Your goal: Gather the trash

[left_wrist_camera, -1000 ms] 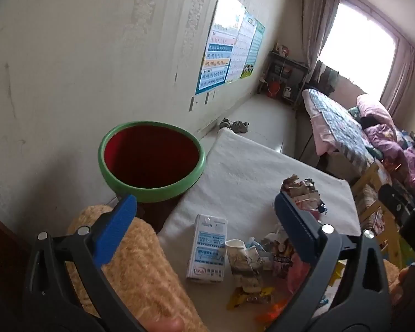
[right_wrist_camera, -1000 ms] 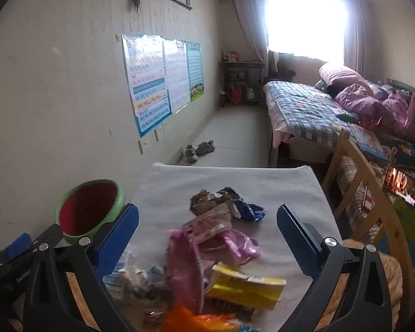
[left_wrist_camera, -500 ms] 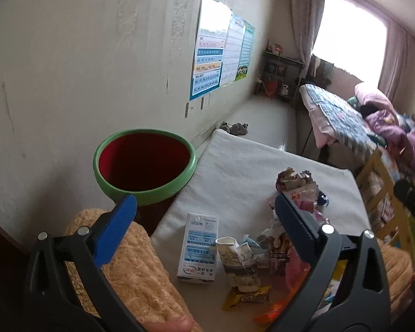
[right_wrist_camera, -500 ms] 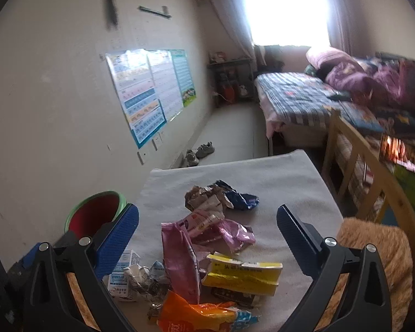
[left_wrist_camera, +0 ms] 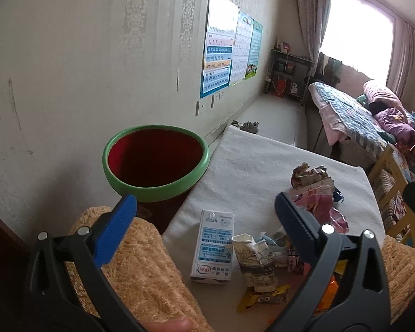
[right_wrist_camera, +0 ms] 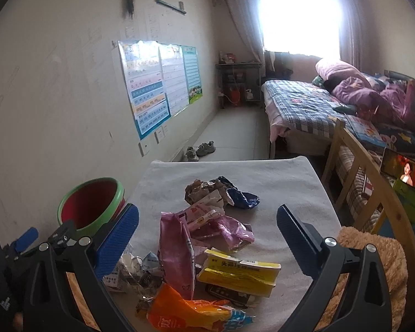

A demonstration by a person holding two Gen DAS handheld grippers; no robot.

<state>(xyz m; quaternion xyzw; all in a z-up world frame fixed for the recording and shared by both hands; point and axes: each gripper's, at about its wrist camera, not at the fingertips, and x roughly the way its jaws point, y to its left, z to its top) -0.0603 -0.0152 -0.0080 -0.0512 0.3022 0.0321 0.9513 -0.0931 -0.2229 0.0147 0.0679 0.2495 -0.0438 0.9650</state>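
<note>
A red bin with a green rim point(left_wrist_camera: 155, 163) stands left of the white-covered table point(left_wrist_camera: 251, 166); it also shows in the right wrist view point(right_wrist_camera: 90, 207). Trash lies on the table: a white and blue carton point(left_wrist_camera: 214, 246), a crumpled paper cup point(left_wrist_camera: 256, 262), pink wrappers point(right_wrist_camera: 177, 251), a yellow packet point(right_wrist_camera: 239, 272), an orange bag point(right_wrist_camera: 185, 312) and a dark blue wrapper point(right_wrist_camera: 242, 197). My left gripper point(left_wrist_camera: 206, 229) is open and empty above the carton. My right gripper point(right_wrist_camera: 207, 235) is open and empty above the wrappers.
A tan fuzzy cushion point(left_wrist_camera: 135, 271) lies at the table's near left, another point(right_wrist_camera: 373, 265) at the right. A wooden chair frame point(right_wrist_camera: 354, 171) and a bed point(right_wrist_camera: 318, 105) stand to the right. Shoes point(right_wrist_camera: 200, 149) lie on the floor beyond the table.
Both grippers have shifted slightly, so the left view shows more of the table and the right view looks down on more of the trash pile. Nothing was grasped.
</note>
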